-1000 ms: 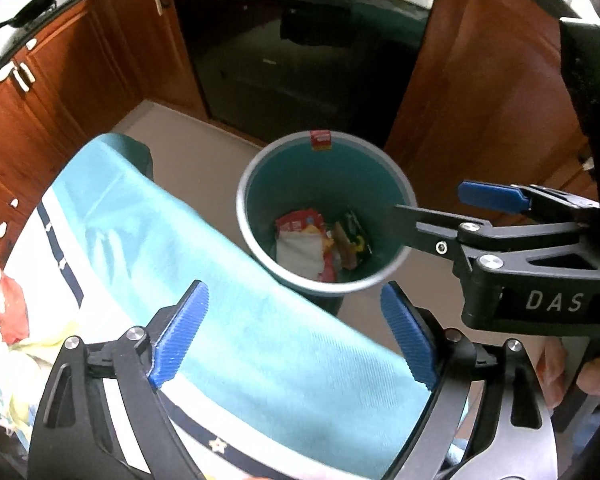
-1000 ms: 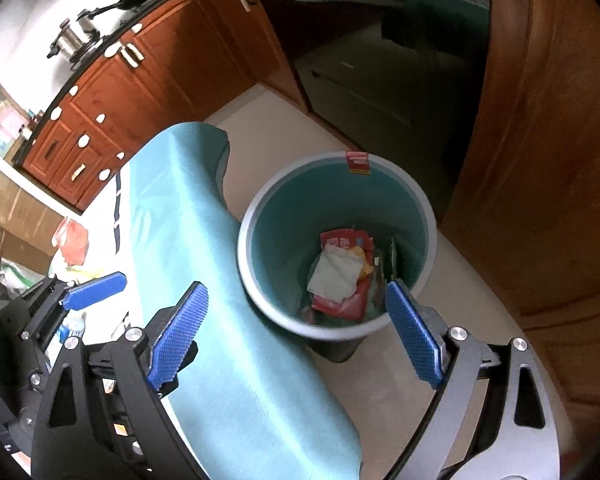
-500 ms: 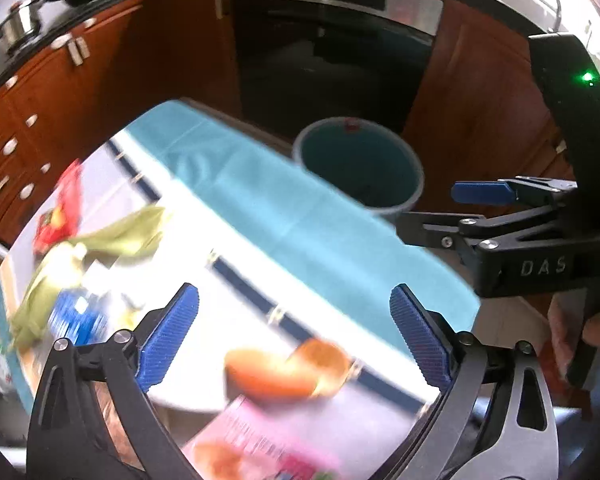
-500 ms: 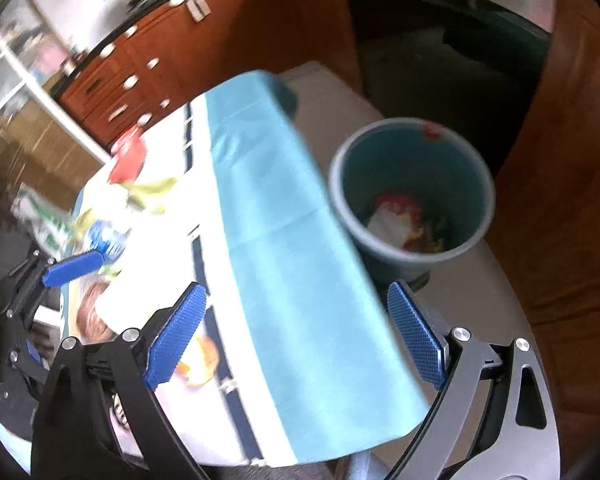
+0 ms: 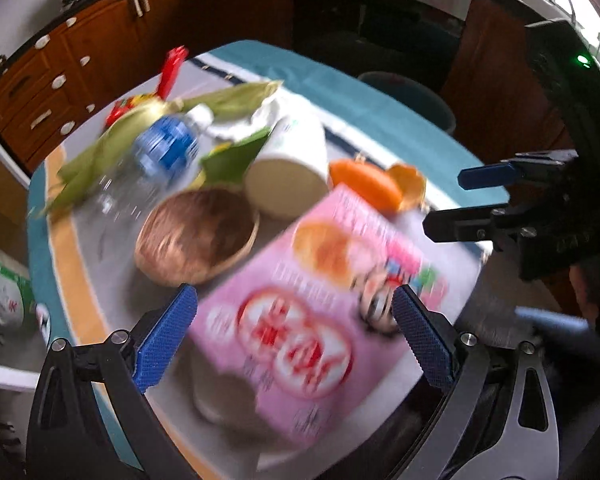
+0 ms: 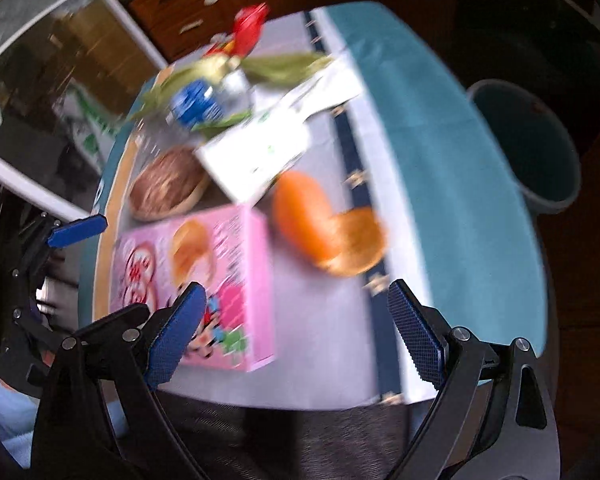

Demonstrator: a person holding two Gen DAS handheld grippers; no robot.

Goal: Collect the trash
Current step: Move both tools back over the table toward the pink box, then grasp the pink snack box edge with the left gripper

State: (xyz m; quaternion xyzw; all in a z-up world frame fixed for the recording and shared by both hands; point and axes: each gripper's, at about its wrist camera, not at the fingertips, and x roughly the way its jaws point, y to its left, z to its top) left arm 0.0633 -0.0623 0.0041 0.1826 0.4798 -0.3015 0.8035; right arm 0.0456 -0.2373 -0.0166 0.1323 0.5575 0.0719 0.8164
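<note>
Both grippers have swung away from the teal bin (image 6: 540, 136) and back over the table (image 6: 440, 160); a second ago each looked straight down into the bin, which already holds several wrappers. I judge one drop finished and a fresh pick about to begin.

Left to right as seen from the left wrist: at nine o'clock lie green corn husks (image 5: 100, 148) and a clear bottle with a blue label (image 5: 166, 148); at the centre a brown bowl-shaped shell (image 5: 198, 236) and a white cup on its side (image 5: 288, 168); just below centre the pink snack box (image 5: 320, 304); at one o'clock orange peel (image 5: 376, 186); at two o'clock the bin's rim, beyond the table edge.

The left gripper (image 5: 296, 340) has its jaws spread wide, having just finished opening, with nothing clamped; the pink box lies below and between them, apparently not touched. The right gripper (image 6: 300, 336) is likewise spread and empty, hovering above the near table edge with the box at its eight o'clock.

Motion blur smears every item; the box print is unreadable. A red wrapper (image 6: 250, 28) at twelve o'clock is barely distinguishable. The bin's contents are hidden from both views.
</note>
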